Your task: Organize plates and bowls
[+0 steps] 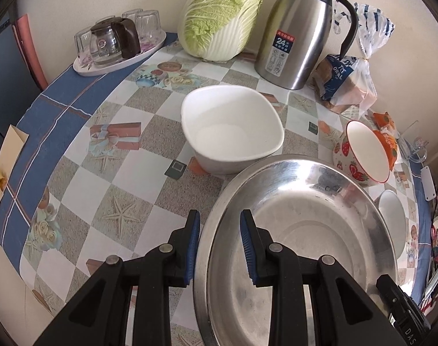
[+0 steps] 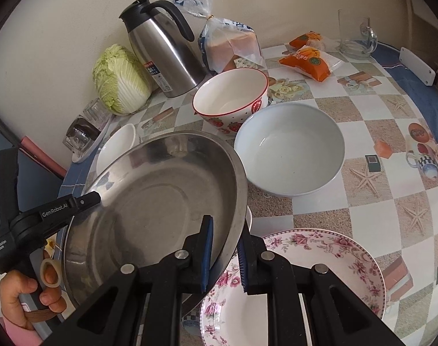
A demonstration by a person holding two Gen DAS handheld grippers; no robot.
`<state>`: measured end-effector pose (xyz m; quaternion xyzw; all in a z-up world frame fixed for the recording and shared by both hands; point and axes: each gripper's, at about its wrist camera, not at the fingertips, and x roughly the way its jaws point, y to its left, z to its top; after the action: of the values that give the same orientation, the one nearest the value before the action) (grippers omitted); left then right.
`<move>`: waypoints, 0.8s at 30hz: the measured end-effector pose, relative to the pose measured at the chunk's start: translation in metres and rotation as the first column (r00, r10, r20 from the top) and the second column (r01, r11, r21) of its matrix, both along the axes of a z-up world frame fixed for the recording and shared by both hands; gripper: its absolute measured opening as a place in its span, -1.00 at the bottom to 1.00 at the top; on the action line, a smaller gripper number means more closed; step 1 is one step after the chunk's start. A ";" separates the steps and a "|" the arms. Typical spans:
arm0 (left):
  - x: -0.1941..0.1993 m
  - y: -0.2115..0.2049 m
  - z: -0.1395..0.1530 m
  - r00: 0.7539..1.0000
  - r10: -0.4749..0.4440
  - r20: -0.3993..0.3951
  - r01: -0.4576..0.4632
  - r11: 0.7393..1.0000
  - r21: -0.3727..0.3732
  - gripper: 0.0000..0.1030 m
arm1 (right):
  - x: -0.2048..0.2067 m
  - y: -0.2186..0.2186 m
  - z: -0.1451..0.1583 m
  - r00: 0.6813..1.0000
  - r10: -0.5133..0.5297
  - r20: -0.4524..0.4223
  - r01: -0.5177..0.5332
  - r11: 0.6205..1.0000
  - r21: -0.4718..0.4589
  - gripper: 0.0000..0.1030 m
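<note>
Checkered glossy tablecloth (image 1: 83,173); both grippers' jaws, left gripper (image 1: 219,248) & right gripper (image 2: 223,255), clamp round shiny steel basin (image 2: 149,201) rim.

Bright, soft, even daylight in both views; source not visible. Only faint, diffuse shadows under the white bowl (image 1: 233,135) and pale bowl (image 2: 289,151). Broad soft glare across the steel pan (image 1: 293,242), with smeared reflections on its far wall; a bright streak down the flask (image 1: 298,28). Strong fisheye bending: tablecloth (image 1: 126,155) checks curved, table edge bowed, black vignette in all corners. Sharp in the centre, softer toward the rims; glasses (image 2: 83,132) and bag (image 1: 371,28) slightly smeared. Gripper fingers (image 2: 207,248) close to the lens, fairly crisp. Mild washed-out, compressed colour.
</note>
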<state>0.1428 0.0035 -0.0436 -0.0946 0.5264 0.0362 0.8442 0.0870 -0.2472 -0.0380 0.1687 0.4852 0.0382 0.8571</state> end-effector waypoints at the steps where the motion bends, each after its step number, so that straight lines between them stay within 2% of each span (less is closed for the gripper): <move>1: 0.001 0.001 -0.002 1.000 0.004 -0.005 -0.004 1.000 -0.004 -0.42 | 0.001 0.001 -0.001 1.000 0.001 -0.004 -0.001 1.000 0.000 -0.67; 6: 0.001 0.005 -0.003 1.000 0.009 0.003 -0.009 0.999 -0.031 -0.42 | 0.004 0.004 -0.006 1.000 0.015 -0.007 -0.015 1.000 -0.002 -0.67; 11: 0.002 -0.005 -0.003 0.999 -0.023 0.026 0.022 1.000 0.012 -0.42 | 0.008 0.012 -0.008 0.999 0.046 -0.006 -0.046 0.999 -0.021 -0.67; 14: 0.002 -0.003 0.000 0.999 -0.022 0.035 0.021 1.000 0.001 -0.42 | 0.009 0.011 -0.014 0.999 0.035 -0.024 -0.036 0.999 -0.034 -0.67; 20: 0.000 0.009 0.006 0.999 0.022 0.047 -0.022 1.000 -0.015 -0.42 | 0.010 0.003 -0.020 0.999 -0.005 -0.045 0.003 0.999 -0.033 -0.68; 24: 0.001 0.022 0.002 0.997 0.079 0.010 -0.079 0.997 -0.006 -0.39 | 0.010 0.005 -0.020 0.999 0.000 -0.044 -0.001 0.999 -0.034 -0.68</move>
<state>0.1438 0.0253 -0.0421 -0.1180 0.5178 0.0676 0.8446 0.0975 -0.2422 -0.0578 0.1545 0.5044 0.0264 0.8491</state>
